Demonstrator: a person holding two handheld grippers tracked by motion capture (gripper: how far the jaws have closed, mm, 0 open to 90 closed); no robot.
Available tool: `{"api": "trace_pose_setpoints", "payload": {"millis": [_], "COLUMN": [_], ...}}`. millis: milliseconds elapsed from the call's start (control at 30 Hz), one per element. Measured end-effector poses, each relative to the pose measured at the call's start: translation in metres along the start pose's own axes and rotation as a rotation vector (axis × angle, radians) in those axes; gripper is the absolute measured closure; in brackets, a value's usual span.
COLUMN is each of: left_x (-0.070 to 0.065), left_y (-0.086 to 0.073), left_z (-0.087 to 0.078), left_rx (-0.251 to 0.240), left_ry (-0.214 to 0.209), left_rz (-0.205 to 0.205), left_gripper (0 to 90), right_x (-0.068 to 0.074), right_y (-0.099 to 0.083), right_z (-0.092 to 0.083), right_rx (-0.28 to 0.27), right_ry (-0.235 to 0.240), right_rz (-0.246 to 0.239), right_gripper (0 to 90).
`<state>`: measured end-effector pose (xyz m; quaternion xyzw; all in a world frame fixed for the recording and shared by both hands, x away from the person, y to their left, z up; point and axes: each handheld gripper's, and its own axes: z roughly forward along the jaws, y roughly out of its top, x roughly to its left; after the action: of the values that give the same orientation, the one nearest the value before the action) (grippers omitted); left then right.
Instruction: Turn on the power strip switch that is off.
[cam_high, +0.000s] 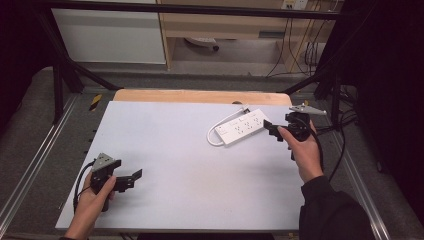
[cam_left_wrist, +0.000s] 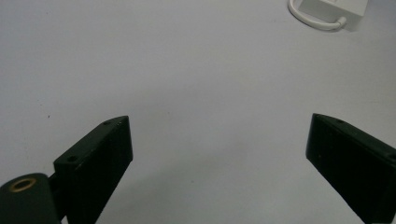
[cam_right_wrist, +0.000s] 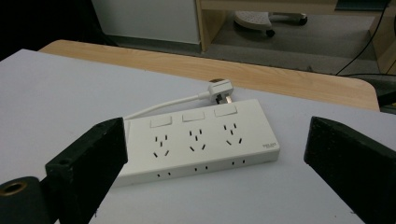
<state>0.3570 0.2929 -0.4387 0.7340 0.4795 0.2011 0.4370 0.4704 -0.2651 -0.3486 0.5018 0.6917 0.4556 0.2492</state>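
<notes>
Power strip (cam_right_wrist: 201, 140) lying flat on the white table (cam_high: 175, 150), far right side, cord (cam_high: 216, 131) looped at its left end, plug (cam_right_wrist: 220, 87) behind. Right gripper (cam_high: 270, 129) just beside it, jaws wide apart. Left gripper (cam_high: 131, 179) well apart, likewise gaping over bare table. Risks: skidding on the smooth top under a one-sided push; snagging the cord; slipping off the slick casing.

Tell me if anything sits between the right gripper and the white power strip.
Nothing visible does. The right gripper is open and hangs just beside the power strip, and in the right gripper view only bare white table lies between its jaws and the strip. Its cable and plug lie on the far side.
</notes>
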Motion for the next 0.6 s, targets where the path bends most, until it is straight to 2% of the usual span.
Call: {"api": "trace_pose_setpoints", "payload": {"millis": [133,300,400,433,600], "left_x": [-0.001,-0.002,-0.002,-0.002,-0.002], "left_y": [-0.001,-0.002,-0.002,-0.002,-0.003], "left_z": [-0.001,-0.001,-0.001,-0.001,-0.001], "left_rx": [0.008,0.014,0.014,0.012,0.015], "left_ry": [0.003,0.002,0.001,0.000,-0.001], "left_rz": [0.011,0.016,0.015,0.014,0.016], "left_gripper": [7.1,7.1,7.1,7.1,7.1], "right_x": [0.000,-0.001,-0.002,-0.004,-0.006], "right_y": [0.007,0.013,0.017,0.019,0.022], "right_z": [0.008,0.019,0.027,0.032,0.039], "right_rx": [-0.006,-0.020,-0.011,-0.009,-0.012], "right_ry": [-0.008,-0.025,-0.036,-0.042,-0.048], "right_rz": [0.004,0.003,-0.010,-0.014,-0.013], "right_gripper": [10.3,21.9,24.9,29.0,32.5]}}
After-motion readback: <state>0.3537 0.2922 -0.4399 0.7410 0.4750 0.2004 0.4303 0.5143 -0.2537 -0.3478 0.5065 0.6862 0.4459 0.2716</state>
